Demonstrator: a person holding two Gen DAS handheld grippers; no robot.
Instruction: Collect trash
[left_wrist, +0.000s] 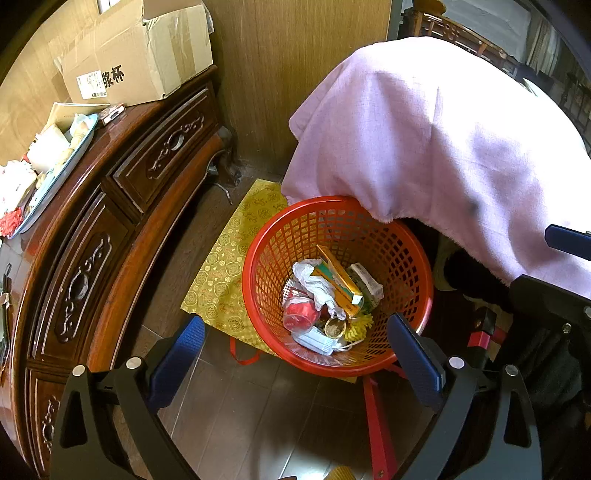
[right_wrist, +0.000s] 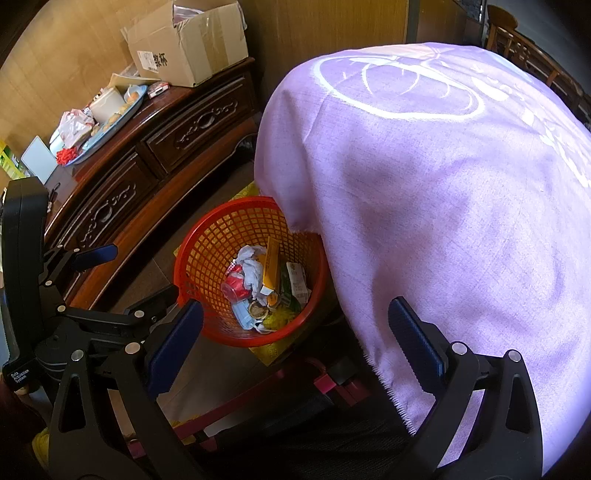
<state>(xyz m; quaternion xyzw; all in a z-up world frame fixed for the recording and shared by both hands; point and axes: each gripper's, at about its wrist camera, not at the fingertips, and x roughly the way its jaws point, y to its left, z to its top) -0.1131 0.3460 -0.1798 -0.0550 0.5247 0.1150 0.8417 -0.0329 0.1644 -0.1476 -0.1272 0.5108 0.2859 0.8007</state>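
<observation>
A red mesh waste basket stands on the floor, partly under a pink cloth. Inside lie a crumpled white wrapper, a yellow carton, a red cup, a face mask and other scraps. My left gripper hovers open above the basket's near rim, holding nothing. My right gripper is open and empty too, over the basket's near edge. The left gripper's body shows at the left of the right wrist view.
A carved dark wooden cabinet runs along the left, carrying a cardboard box and a blue tray of packets. A yellow patterned mat lies under the basket. A red stool frame stands near.
</observation>
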